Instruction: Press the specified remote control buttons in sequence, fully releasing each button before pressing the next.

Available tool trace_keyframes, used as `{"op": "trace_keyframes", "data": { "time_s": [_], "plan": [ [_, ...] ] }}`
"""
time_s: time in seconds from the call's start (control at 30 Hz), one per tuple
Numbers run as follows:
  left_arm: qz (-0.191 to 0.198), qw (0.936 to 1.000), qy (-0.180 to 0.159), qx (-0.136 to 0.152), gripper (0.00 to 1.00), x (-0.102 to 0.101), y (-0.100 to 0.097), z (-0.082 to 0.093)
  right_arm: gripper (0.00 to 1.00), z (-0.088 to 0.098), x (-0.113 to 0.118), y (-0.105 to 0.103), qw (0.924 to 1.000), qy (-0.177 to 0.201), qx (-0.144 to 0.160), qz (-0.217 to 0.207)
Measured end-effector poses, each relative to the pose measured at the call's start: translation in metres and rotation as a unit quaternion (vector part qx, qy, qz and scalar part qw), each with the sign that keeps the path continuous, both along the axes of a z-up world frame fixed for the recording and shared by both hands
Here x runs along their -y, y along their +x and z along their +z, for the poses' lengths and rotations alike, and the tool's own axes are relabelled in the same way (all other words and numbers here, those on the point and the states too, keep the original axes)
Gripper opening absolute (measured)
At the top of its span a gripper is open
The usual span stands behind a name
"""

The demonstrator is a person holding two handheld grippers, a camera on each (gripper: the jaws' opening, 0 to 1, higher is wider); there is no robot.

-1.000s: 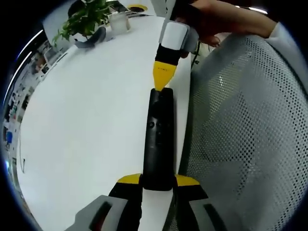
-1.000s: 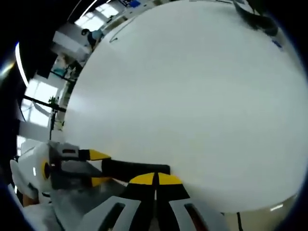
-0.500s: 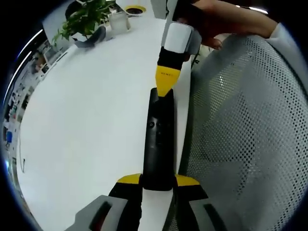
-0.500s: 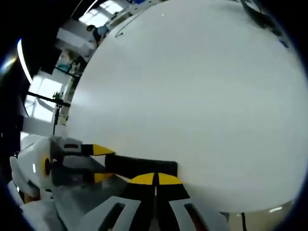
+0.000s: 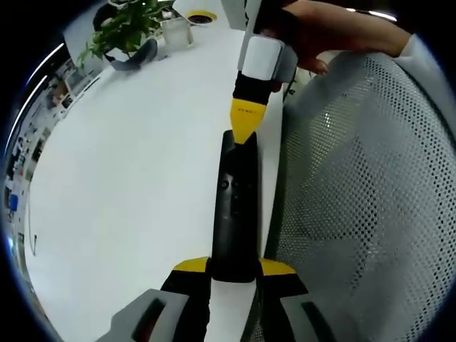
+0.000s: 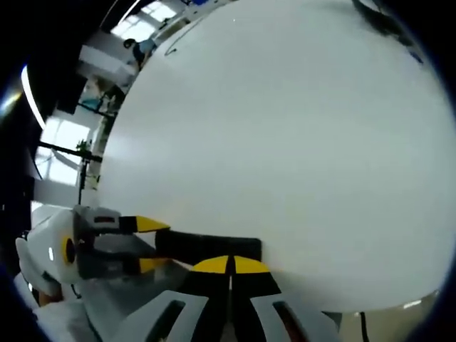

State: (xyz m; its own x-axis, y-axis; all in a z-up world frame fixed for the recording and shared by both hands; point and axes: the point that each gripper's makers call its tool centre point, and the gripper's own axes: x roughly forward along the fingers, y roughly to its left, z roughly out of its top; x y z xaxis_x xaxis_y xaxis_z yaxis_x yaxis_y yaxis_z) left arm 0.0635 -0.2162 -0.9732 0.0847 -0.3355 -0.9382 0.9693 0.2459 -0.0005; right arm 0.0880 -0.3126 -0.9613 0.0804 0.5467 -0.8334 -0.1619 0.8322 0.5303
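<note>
Left gripper view shows the left gripper (image 5: pixel 234 268) clamped on the near end of a black remote (image 5: pixel 234 206), which lies lengthwise along the right edge of a white table (image 5: pixel 128 185), beside a mesh chair back (image 5: pixel 356 192). At the remote's far end the right gripper (image 5: pixel 245 127) comes down from a hand (image 5: pixel 313 32), its yellow tips pinched together and touching, or just over, the top of the remote. Right gripper view has those same tips (image 6: pixel 229 265) meeting with no gap, the remote (image 6: pixel 206 248) just ahead of them, and the left gripper (image 6: pixel 146 244) holding it from the left. A plant (image 5: pixel 128 25) stands at the table's far side.

The step in hand looks like a press on a far-end button; whether it is pushed in I cannot tell. Next calls for a clean lift off before moving to another button.
</note>
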Motion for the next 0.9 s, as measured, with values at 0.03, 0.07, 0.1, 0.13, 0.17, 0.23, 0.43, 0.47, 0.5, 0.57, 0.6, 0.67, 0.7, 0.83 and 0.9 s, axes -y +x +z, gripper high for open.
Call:
{"op": "trace_keyframes", "data": {
  "time_s": [0.03, 0.07, 0.1, 0.13, 0.17, 0.23, 0.43, 0.47, 0.5, 0.57, 0.6, 0.67, 0.7, 0.83, 0.9],
  "plan": [
    [-0.001, 1.0, 0.0, 0.0, 0.24, -0.0001, 0.0001, -0.0002, 0.0, 0.0, 0.0, 0.0001, 1.0, 0.0, -0.001, -0.002],
    [-0.001, 1.0, 0.0, 0.0, 0.24, -0.0001, 0.0003, -0.0003, 0.0, 0.0001, -0.0001, 0.0002, 1.0, -0.001, -0.001, -0.002],
    [-0.001, 1.0, 0.0, 0.0, 0.24, -0.0001, 0.0004, -0.0002, 0.0, 0.0001, -0.0001, 0.0004, 1.0, -0.001, -0.001, -0.002],
    [-0.001, 1.0, -0.001, -0.001, 0.24, 0.0, 0.0006, -0.0002, 0.0, 0.0002, -0.0001, 0.0004, 1.0, 0.0, -0.001, -0.003],
    [0.0, 1.0, -0.001, -0.001, 0.24, 0.0, 0.0006, 0.0, 0.0, 0.0002, -0.0001, 0.001, 1.0, 0.0, -0.002, -0.005],
    [0.0, 1.0, -0.002, -0.001, 0.24, 0.0001, 0.0006, 0.0001, 0.0, 0.0002, 0.0005, 0.0008, 1.0, 0.002, -0.004, -0.008],
    [-0.002, 1.0, -0.001, -0.002, 0.24, 0.0001, 0.0012, -0.0006, 0.0, 0.0004, -0.0017, 0.0013, 0.9998, -0.009, 0.018, 0.007],
    [-0.003, 1.0, -0.001, -0.002, 0.24, 0.0001, 0.0013, -0.0006, 0.0, -0.0001, -0.0021, 0.0022, 0.9997, -0.011, 0.02, 0.004],
    [-0.002, 1.0, -0.001, -0.002, 0.24, 0.0002, 0.0013, -0.0005, 0.0, -0.0001, -0.0024, 0.0024, 0.9995, -0.017, 0.025, 0.012],
    [-0.002, 1.0, -0.001, -0.002, 0.24, 0.0002, 0.0013, -0.0004, 0.0, 0.0, -0.0024, 0.0029, 0.999, -0.023, 0.032, 0.02],
    [-0.002, 1.0, -0.001, -0.002, 0.24, 0.0002, 0.0014, -0.0004, 0.0, -0.0003, -0.0019, 0.003, 0.999, -0.023, 0.033, 0.021],
    [-0.001, 1.0, -0.001, -0.001, 0.24, 0.0003, 0.0012, -0.0002, 0.0, -0.0004, -0.0003, 0.0034, 0.9994, -0.016, 0.026, 0.014],
    [-0.001, 1.0, -0.001, 0.0, 0.24, 0.0005, 0.0013, -0.0002, 0.0, -0.0003, -0.0001, 0.0033, 0.9996, -0.012, 0.023, 0.012],
    [0.0, 1.0, -0.002, 0.0, 0.24, 0.0005, 0.0009, 0.0, 0.0, 0.0013, -0.0013, 0.0024, 0.9994, -0.017, 0.024, 0.021],
    [0.0, 1.0, -0.002, 0.0, 0.24, 0.0004, 0.001, -0.0002, 0.0, 0.0016, -0.0017, 0.0021, 0.998, -0.032, 0.037, 0.04]
  ]
}}
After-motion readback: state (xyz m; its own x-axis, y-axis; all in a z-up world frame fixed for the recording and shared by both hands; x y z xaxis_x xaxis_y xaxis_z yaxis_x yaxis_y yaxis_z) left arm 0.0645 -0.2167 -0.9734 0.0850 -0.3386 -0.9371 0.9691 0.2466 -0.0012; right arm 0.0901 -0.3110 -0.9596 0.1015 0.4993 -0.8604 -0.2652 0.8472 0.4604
